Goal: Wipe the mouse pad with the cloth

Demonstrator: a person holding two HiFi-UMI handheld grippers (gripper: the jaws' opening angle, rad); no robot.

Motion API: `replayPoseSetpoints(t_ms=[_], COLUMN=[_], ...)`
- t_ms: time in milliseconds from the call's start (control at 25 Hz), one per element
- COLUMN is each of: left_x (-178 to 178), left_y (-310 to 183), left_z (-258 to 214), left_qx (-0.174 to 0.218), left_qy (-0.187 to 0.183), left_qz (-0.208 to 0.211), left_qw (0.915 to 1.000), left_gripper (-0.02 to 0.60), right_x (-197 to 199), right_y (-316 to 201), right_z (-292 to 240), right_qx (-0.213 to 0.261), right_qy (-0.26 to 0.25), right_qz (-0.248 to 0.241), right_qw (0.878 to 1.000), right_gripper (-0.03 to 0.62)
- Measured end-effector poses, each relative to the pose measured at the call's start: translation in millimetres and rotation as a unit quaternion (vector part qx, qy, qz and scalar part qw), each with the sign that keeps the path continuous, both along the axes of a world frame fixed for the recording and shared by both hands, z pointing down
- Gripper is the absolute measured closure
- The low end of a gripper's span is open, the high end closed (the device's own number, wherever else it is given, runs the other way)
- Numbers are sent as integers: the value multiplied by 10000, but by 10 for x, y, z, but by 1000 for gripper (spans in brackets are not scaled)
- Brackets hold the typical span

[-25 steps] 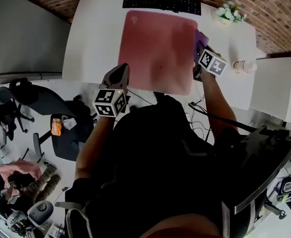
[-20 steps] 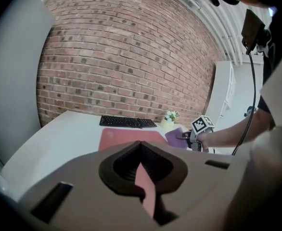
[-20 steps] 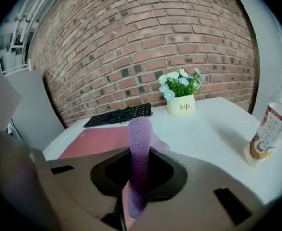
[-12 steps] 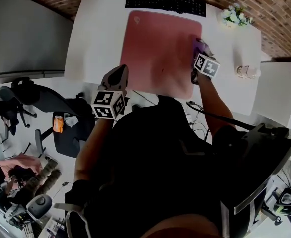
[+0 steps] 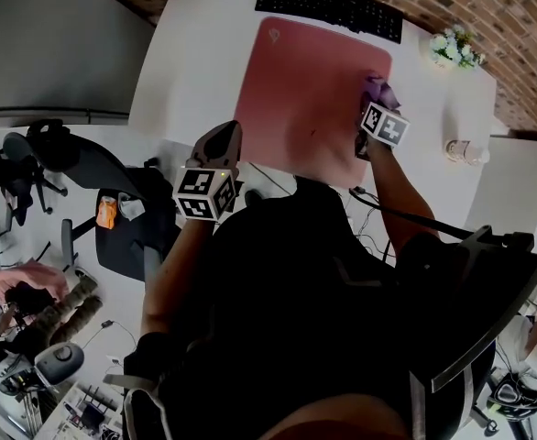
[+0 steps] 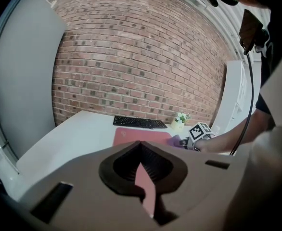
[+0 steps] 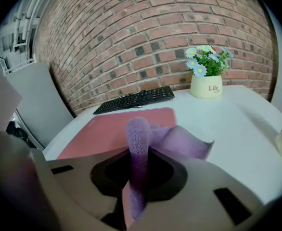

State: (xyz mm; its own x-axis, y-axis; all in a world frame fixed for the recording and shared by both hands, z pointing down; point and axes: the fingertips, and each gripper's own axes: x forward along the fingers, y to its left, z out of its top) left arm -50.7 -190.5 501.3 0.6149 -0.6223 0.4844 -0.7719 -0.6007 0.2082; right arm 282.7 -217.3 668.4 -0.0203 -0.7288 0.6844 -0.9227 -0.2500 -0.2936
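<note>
A pink mouse pad [image 5: 310, 90] lies on the white desk [image 5: 195, 58], just in front of the keyboard. My right gripper [image 5: 371, 108] is shut on a purple cloth [image 5: 377, 90] at the pad's right edge. In the right gripper view the purple cloth [image 7: 153, 143] stands pinched between the jaws and drapes to the right over the pink pad [image 7: 112, 131]. My left gripper [image 5: 215, 149] hangs at the desk's near edge, off the pad, its jaws closed with nothing in them. The left gripper view shows the pad [image 6: 138, 134] and the right gripper's marker cube [image 6: 200, 130] ahead.
A black keyboard [image 5: 331, 7] lies at the desk's far edge. A white pot of flowers [image 5: 454, 48] stands at the far right, a small bottle [image 5: 461, 150] near the right edge. A brick wall backs the desk. Office chairs [image 5: 76, 177] stand on the floor to the left.
My right gripper has carried the cloth along the pad's right side, away from the near edge and further from me. The left gripper has stayed at the desk's near edge.
</note>
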Motion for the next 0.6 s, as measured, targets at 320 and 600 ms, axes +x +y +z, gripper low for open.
replayPoseSetpoints(t_ms=[320, 600], left_x=[-196, -391], left_y=[78, 134], left_z=[21, 31], left_qx=[-25, -31], left_qy=[-11, -2], left_qz=[-317, -584], left_qw=[9995, 9983], left_gripper=[578, 578], right_x=[-376, -674], right_y=[-243, -362], right_z=[-3, 12], right_qx=[25, -2], right_qy=[-53, -99], right_qz=[-484, -794], right_qw=[9988, 9968], right_gripper=[534, 534])
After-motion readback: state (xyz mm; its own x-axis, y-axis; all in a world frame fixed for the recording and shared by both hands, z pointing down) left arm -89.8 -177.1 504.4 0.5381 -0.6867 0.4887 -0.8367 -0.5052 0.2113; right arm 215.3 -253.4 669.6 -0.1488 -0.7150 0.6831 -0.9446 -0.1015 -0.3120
